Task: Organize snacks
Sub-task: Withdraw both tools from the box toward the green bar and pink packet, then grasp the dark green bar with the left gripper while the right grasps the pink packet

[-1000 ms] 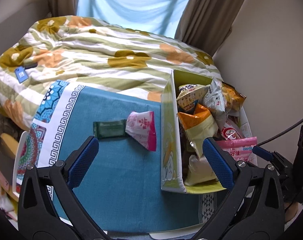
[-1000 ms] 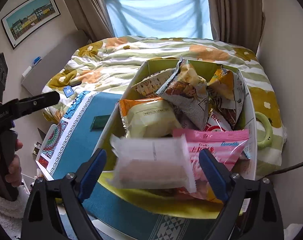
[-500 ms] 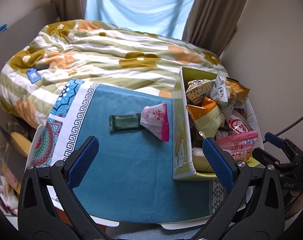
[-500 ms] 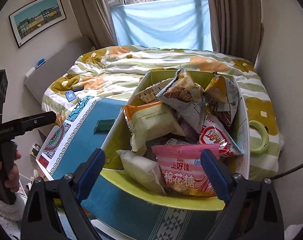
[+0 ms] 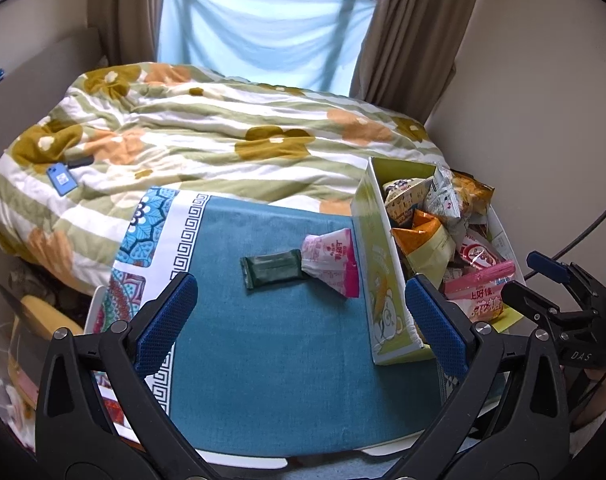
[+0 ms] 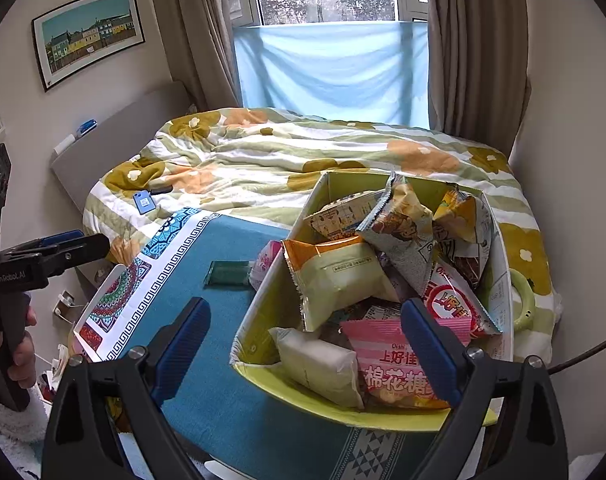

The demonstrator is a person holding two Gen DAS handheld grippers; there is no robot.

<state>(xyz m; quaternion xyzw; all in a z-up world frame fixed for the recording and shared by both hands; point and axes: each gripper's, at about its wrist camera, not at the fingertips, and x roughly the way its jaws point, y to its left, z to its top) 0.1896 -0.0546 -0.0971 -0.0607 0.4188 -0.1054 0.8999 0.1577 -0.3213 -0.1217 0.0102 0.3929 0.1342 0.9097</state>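
Both empty, spread wide: left gripper (image 5: 301,306) over cloth (image 5: 287,360), right gripper (image 6: 305,332) over snack box (image 6: 263,312).

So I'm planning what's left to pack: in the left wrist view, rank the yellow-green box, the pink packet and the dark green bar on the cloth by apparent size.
1. yellow-green box, by far largest
2. pink packet
3. dark green bar, close to the packet, so that order is unsure

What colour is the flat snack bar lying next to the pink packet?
Dark green, clearest in the left wrist view.
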